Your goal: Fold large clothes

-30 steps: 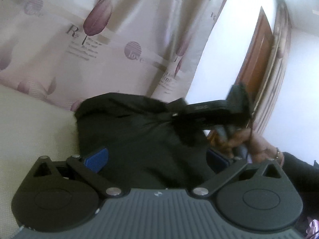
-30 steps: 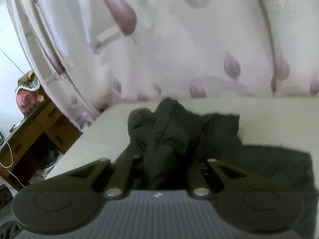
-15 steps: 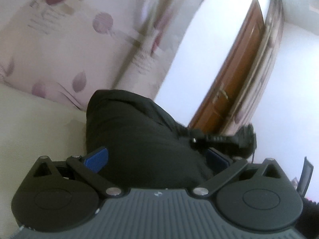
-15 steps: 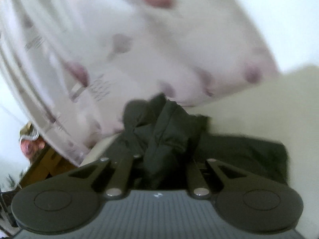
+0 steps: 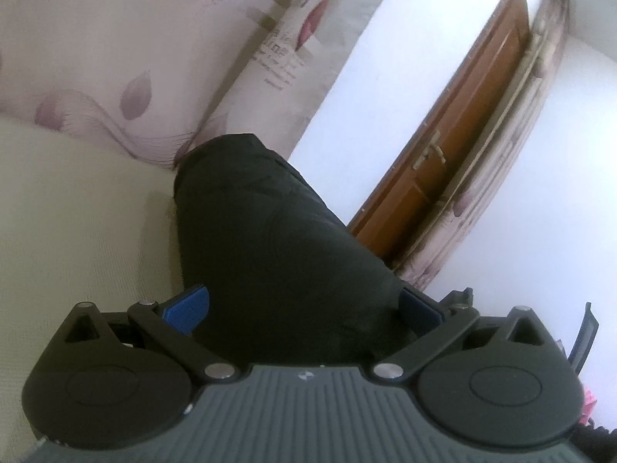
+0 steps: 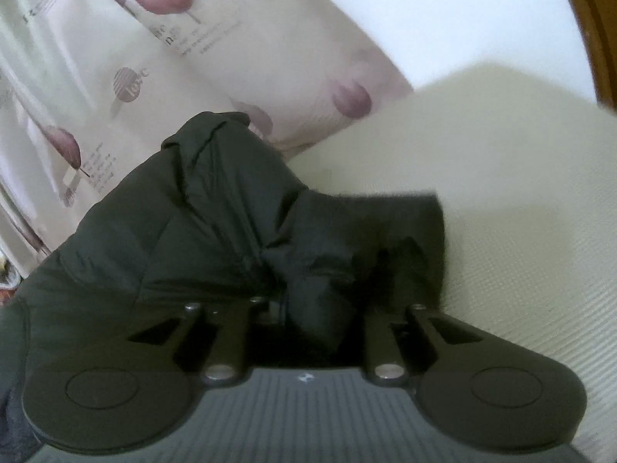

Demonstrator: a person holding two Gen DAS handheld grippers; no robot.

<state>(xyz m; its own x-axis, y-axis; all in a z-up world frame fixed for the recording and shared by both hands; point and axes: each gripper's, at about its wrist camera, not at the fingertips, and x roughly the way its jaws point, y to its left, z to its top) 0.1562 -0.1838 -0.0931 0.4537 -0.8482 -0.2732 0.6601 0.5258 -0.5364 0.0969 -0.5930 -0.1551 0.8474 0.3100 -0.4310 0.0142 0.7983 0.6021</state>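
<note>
On cream surface (image 6: 501, 177) | black garment (image 6: 216, 223) bunched | right hand-held gripper (image 6: 308, 308) jaws just opening

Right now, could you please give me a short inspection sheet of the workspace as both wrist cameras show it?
Surface: cream textured surface, bare beside the cloth.
Job's things: black garment, bunched, lying on the surface.
Clutter: nothing seen.
Grippers: left gripper wide apart, with the garment between its blue pads; right gripper has just been opening, with a fold of cloth between its fingers.
Cables: nothing seen.
Surroundings: tulip-print curtain, wooden door, white wall.
</note>
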